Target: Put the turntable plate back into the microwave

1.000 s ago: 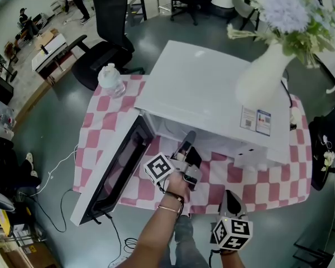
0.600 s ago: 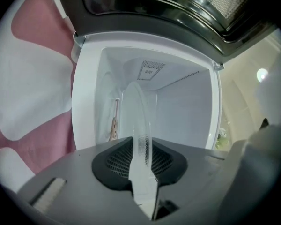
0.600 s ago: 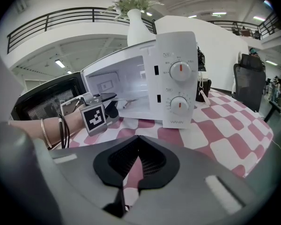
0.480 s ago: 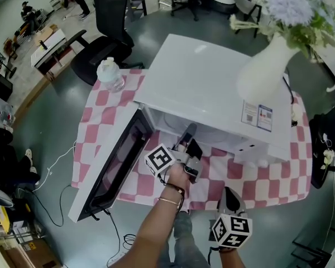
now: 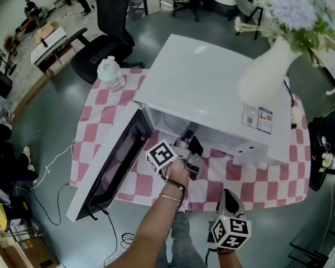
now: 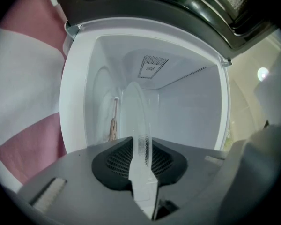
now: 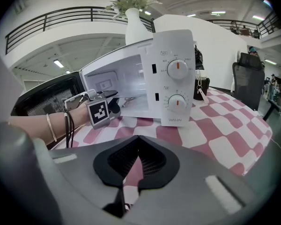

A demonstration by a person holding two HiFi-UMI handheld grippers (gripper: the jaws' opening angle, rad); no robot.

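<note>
Left gripper (image 5: 186, 138) edged into microwave (image 5: 212, 88) on checkered tablecloth (image 5: 257, 177), grey floor (image 5: 56, 110).

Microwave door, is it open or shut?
Open. The microwave door stands swung out wide, and the white inside of the microwave shows.

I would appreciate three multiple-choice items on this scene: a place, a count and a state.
1. The white vase stands: A on the microwave; B on the floor; C on a chair.
2. The microwave's dials number: A one; B two; C four.
3. The left hand-held gripper is: A open; B clamping the glass turntable plate; C shut and empty.
Answers: 1 A, its base sits on the top; 2 B, two show on its front; 3 B, the rim is pinched between its jaws.
</note>
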